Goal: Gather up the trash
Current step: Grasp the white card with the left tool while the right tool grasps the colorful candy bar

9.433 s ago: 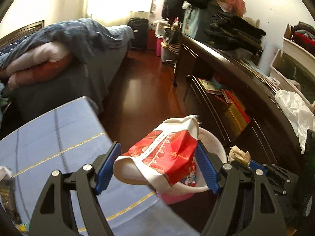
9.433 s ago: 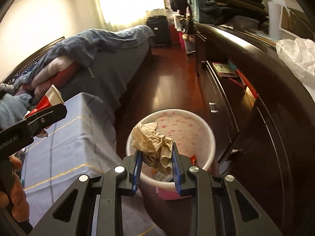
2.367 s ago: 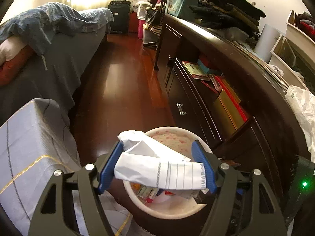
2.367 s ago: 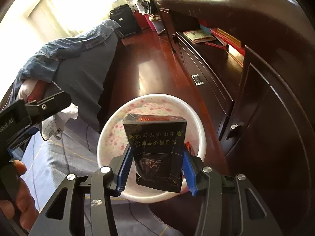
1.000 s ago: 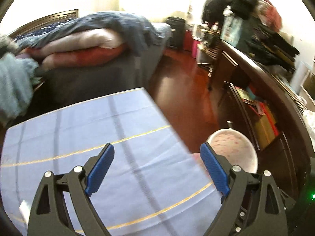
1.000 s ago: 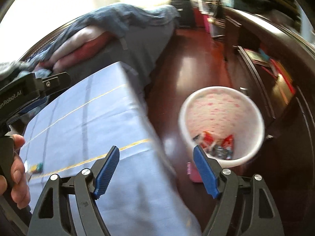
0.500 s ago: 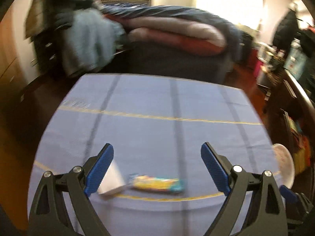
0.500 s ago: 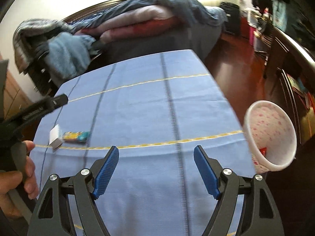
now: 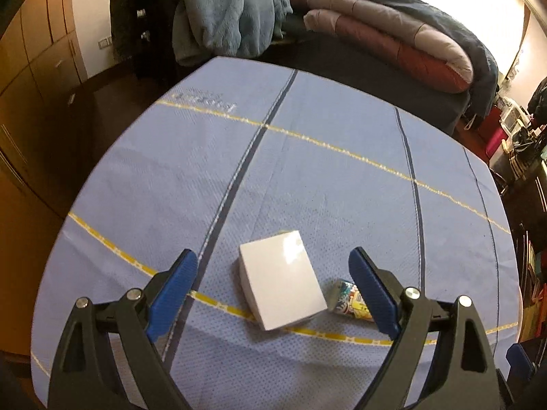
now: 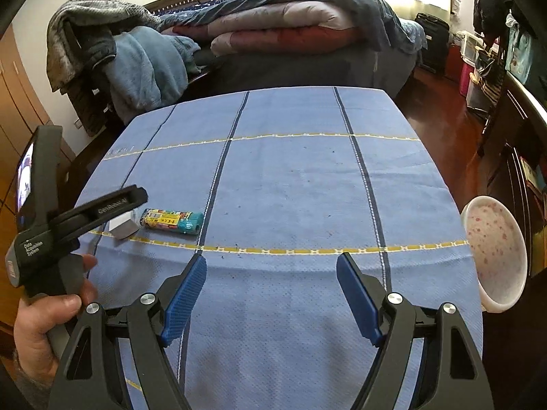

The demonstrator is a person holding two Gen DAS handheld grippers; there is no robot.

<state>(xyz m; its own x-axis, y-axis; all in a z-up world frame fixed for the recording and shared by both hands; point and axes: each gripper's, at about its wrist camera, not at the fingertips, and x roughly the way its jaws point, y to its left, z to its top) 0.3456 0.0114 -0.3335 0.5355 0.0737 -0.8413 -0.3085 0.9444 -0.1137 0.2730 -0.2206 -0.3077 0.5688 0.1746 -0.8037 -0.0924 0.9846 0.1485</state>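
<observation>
Left gripper (image 9: 273, 294): jaws spread, empty, poised over white box (image 9: 282, 278). Right gripper (image 10: 270, 294): spread, empty, above tablecloth (image 10: 290, 188).

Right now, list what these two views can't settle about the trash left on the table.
- White box: right wrist view, mostly behind the left gripper.
- Colourful wrapper: left wrist view, partly behind a finger; print too small.
- Trash bin: its contents hidden by its tilt.

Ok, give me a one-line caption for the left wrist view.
Open left gripper poised over a white box, colorful wrapper beside it, on a blue tablecloth.
</observation>
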